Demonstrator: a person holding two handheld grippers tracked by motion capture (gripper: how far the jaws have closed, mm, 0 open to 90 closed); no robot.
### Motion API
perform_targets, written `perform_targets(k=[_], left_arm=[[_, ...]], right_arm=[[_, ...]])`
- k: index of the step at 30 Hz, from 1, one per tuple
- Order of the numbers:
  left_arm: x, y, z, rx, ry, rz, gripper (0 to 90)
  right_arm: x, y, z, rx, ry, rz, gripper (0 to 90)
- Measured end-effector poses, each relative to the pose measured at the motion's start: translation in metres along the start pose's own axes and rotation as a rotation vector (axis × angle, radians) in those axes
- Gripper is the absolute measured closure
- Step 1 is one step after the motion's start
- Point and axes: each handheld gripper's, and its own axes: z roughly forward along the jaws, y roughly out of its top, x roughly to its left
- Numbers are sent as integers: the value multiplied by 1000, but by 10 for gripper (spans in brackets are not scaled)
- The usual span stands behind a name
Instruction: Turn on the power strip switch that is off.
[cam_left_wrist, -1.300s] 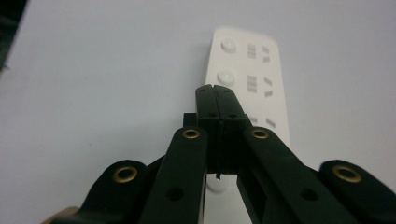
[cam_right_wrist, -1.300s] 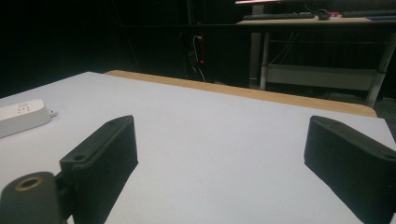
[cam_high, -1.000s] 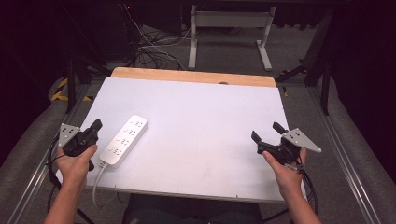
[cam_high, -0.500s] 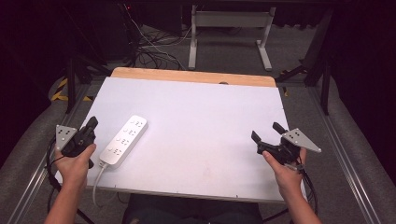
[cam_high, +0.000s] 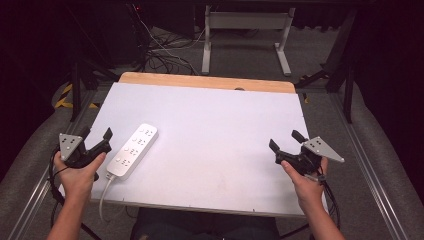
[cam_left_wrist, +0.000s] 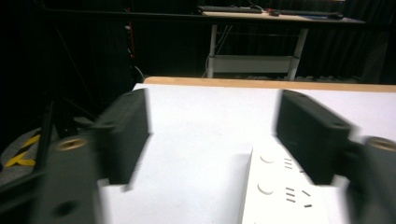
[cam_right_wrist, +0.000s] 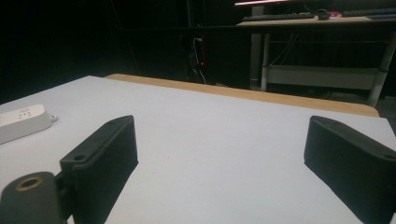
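A white power strip (cam_high: 133, 150) lies on the white table top (cam_high: 210, 125) near its left side, its cord (cam_high: 103, 195) hanging over the front edge. My left gripper (cam_high: 95, 136) is held at the table's left edge, just left of the strip, jaws wide apart and holding nothing. In the left gripper view the power strip (cam_left_wrist: 280, 186) lies low and right, between the jaws of the left gripper (cam_left_wrist: 212, 135). My right gripper (cam_high: 286, 141) hovers open near the front right of the table. From the right gripper view the right gripper (cam_right_wrist: 224, 154) faces bare table, with the power strip (cam_right_wrist: 22, 122) far left.
A wooden strip (cam_high: 205, 81) runs along the table's far edge. Beyond it stand a white desk frame (cam_high: 244, 30) and loose cables (cam_high: 165, 50) on the floor. Metal rails (cam_high: 370, 170) flank the table on both sides.
My left gripper has drifted slightly left and back from the power strip. The right gripper has barely moved.
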Motion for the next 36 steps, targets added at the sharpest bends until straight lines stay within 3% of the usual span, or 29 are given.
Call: perform_targets(k=[4,36], left_arm=[[-1,0,1,11,9,15,68],[-1,-1,-8,12,17,51,90]], right_arm=[[0,0,0,-2,2,0,102],[3,3,7,-6,19,-2,101]])
